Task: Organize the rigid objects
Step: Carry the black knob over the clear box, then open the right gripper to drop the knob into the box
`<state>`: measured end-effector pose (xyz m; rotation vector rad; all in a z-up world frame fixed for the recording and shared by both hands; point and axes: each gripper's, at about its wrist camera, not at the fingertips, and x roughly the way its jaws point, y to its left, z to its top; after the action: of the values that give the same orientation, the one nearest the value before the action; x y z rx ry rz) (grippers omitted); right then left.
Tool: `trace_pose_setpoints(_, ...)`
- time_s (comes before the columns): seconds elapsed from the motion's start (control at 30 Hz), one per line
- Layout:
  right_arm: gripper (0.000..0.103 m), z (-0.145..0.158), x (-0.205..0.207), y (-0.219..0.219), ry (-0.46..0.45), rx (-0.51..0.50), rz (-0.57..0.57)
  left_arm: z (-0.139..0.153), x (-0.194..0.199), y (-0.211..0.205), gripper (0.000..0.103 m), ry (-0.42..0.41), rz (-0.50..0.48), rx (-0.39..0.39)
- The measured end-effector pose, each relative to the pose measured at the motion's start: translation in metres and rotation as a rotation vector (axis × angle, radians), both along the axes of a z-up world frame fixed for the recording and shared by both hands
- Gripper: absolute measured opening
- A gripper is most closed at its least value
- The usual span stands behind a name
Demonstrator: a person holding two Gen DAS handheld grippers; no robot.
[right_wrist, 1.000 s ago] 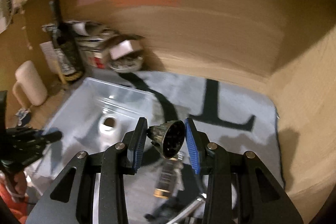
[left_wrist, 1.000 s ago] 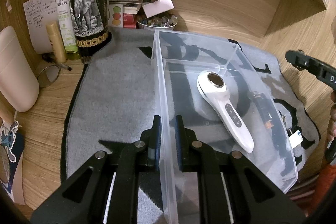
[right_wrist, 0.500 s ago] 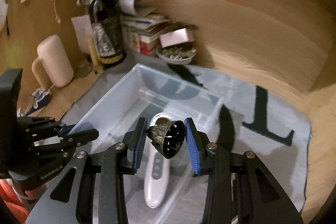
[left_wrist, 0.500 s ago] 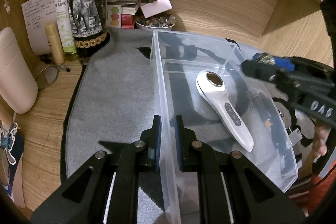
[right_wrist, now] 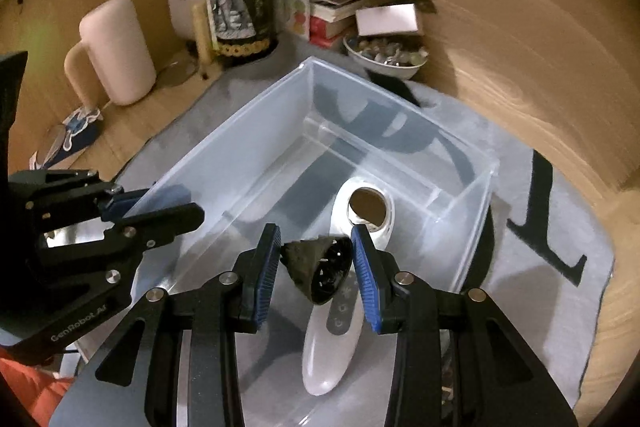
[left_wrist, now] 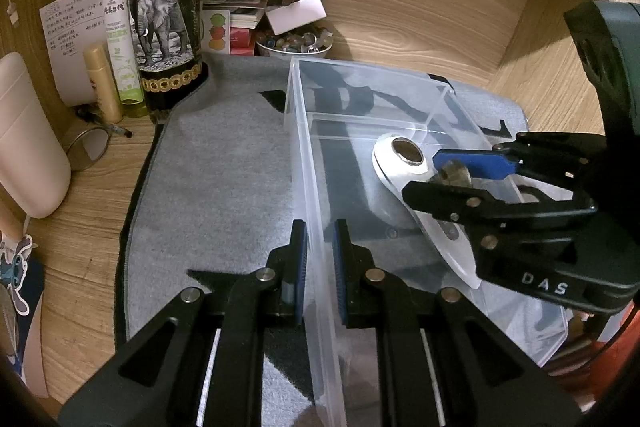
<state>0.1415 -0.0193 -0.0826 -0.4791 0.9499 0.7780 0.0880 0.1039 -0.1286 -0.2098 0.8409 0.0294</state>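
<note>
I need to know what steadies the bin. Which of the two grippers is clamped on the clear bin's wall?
The left gripper: its blue pads pinch the side wall of the clear plastic bin. The right gripper instead holds a dark cone-shaped part over the bin's inside.

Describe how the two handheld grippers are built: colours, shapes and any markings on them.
Both the left gripper and the right gripper are matte black, with angular slotted finger arms studded with silver rivets and ending in flat, ribbed blue pads. White lettering marks the bodies: "GenRobot.AI" on the left, "DAS" on the right.
</note>
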Motion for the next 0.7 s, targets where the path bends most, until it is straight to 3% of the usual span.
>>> trace_pose_setpoints(0.33,0.035,0.013,0.008,-0.016,-0.014,0.036,-0.059,0.000,0.000,0.000,0.013,0.001,0.001,-0.002)
trace_pose_setpoints(0.53,0.054,0.040,0.015,-0.050,-0.122,0.077,-0.160,0.000,0.000,0.000,0.013,0.001,0.000,-0.001)
trace_pose_setpoints(0.7,0.055,0.059,0.028,-0.092,-0.167,0.100,-0.288,0.000,0.000,0.000,0.013,0.000,0.001,-0.002)
